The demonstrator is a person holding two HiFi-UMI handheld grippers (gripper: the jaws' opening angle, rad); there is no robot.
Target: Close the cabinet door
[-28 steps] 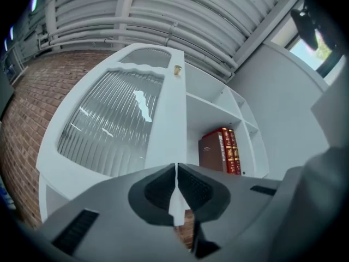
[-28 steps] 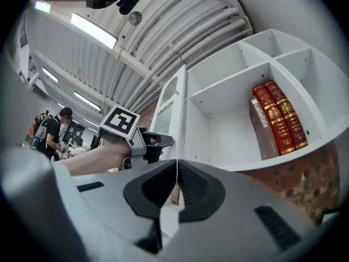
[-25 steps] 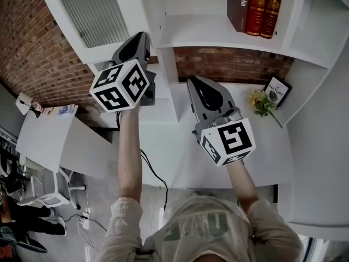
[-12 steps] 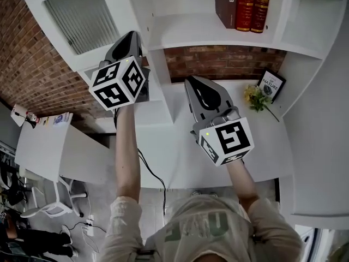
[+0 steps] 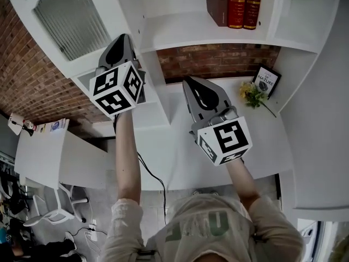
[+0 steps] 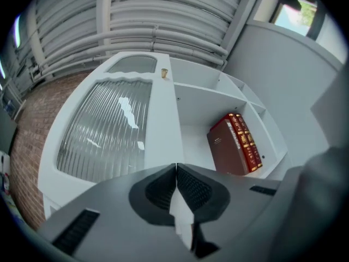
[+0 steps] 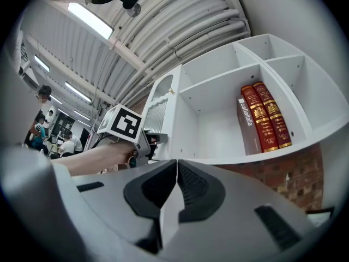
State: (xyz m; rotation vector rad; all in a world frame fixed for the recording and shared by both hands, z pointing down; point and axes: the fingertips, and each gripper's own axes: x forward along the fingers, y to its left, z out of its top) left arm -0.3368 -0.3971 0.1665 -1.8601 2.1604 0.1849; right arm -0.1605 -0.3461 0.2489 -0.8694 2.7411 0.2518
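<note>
We are in an open-plan office: white rectangular desks (image 5: 38,152), a white swivel chair on castors (image 5: 41,218), bright ceiling strip lights (image 7: 90,21), people seated at distant workstations (image 7: 68,143), and a red brick wall (image 5: 27,81) behind white wooden shelving (image 5: 207,29)

The white cabinet door with a ribbed glass pane (image 5: 65,21) stands swung out across the upper left of the head view and blocks that corner. The left tool (image 5: 121,39) sits just beside its lower edge, near the white upright panel (image 5: 148,42) of the shelf unit. Right of that panel the shelf compartment is open as far as three upright books, one brown and two red (image 5: 235,4), at the upper right.

Lower down, the white tabletop (image 5: 163,146) lies free around the right tool (image 5: 192,83). A sprig of yellow flowers (image 5: 252,94) and a small dark framed card (image 5: 265,81) crowd its right corner, in front of the red brick wall (image 5: 218,61).
</note>
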